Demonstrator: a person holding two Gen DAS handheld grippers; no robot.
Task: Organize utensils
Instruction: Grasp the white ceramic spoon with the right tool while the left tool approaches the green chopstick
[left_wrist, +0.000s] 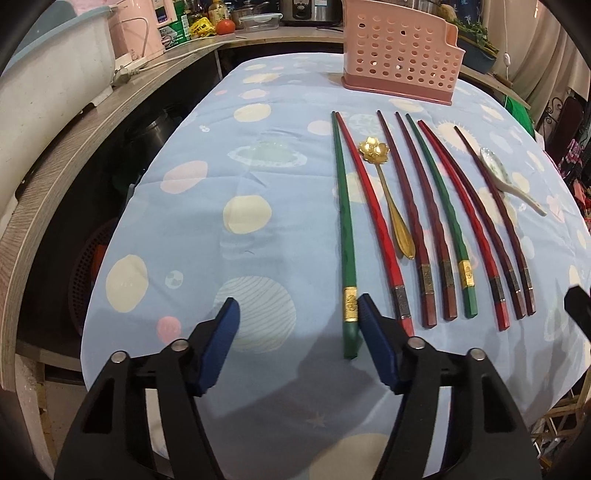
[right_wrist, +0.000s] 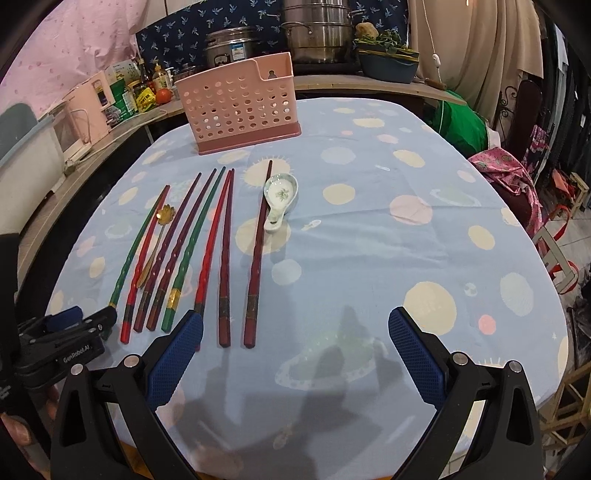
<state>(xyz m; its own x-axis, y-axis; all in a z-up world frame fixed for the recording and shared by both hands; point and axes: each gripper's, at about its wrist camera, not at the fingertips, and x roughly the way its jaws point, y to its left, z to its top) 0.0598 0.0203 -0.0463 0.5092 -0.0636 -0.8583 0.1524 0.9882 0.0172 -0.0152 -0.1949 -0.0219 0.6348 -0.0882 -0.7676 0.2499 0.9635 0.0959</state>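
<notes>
**Nothing in the holder yet, left side lining up on the first chopstick**

Blue cloth with pale planet spots covers the counter (left_wrist: 258, 206), and everything I have to sort is lying flat on it. Starting at the left: my left hand-held gripper (left_wrist: 299, 314) is low over the cloth, jaws apart and gripping nothing. Its right pad sits just beside the near end of the green chopstick (left_wrist: 343, 206), which lies outside the gap, not between the pads. Whether pad and stick touch I cannot tell.

Moving right along the row: a red chopstick (left_wrist: 369, 199), then the gold spoon (left_wrist: 388, 192) with its flower-shaped bowl, then two dark maroon chopsticks (left_wrist: 413, 199), a second green chopstick (left_wrist: 439, 199), another red one, and two more dark ones. Last comes the white ceramic spoon (right_wrist: 279, 199), touching or just beside the far-right chopstick (right_wrist: 258, 254).

My right hand-held gripper (right_wrist: 295, 325) hangs wide open over bare cloth, well right of the row, holding nothing.

At the far edge stands the pink perforated holder (right_wrist: 240, 107), upright. I see nothing standing up out of it.

So by my read the job is at its start: eight chopsticks and two spoons all left to move, none done. Likely first pick is that leftmost green stick.
</notes>
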